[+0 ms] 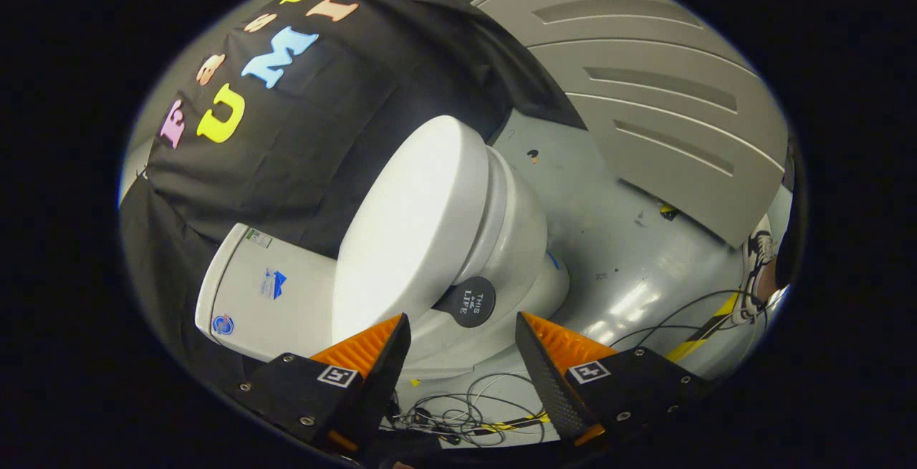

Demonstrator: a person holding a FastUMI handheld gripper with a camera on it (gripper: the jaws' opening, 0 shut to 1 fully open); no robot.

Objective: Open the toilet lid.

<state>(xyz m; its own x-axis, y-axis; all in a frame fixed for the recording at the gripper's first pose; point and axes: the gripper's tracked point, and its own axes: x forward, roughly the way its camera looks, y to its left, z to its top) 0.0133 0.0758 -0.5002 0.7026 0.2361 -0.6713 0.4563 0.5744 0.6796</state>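
Note:
A white toilet [501,240] stands just beyond my fingers, and the whole scene looks rolled to one side. Its broad white lid [408,233] lies down flat on the seat, with no gap that I can see. The white tank [265,290], with small stickers on it, sits behind the lid against the black cloth wall. A round black sticker [469,302] is on the side of the bowl. My gripper [462,329] is open, with its two fingers spread wide on either side of the bowl's side. Nothing is held, and the fingers touch nothing.
The grey floor [623,254] runs beside the toilet. Loose cables [466,412] and yellow-black tape [706,333] lie close to the fingers. A ribbed grey panel [645,89] stands beyond the toilet. A person's shoe [758,250] is at the far side of the floor.

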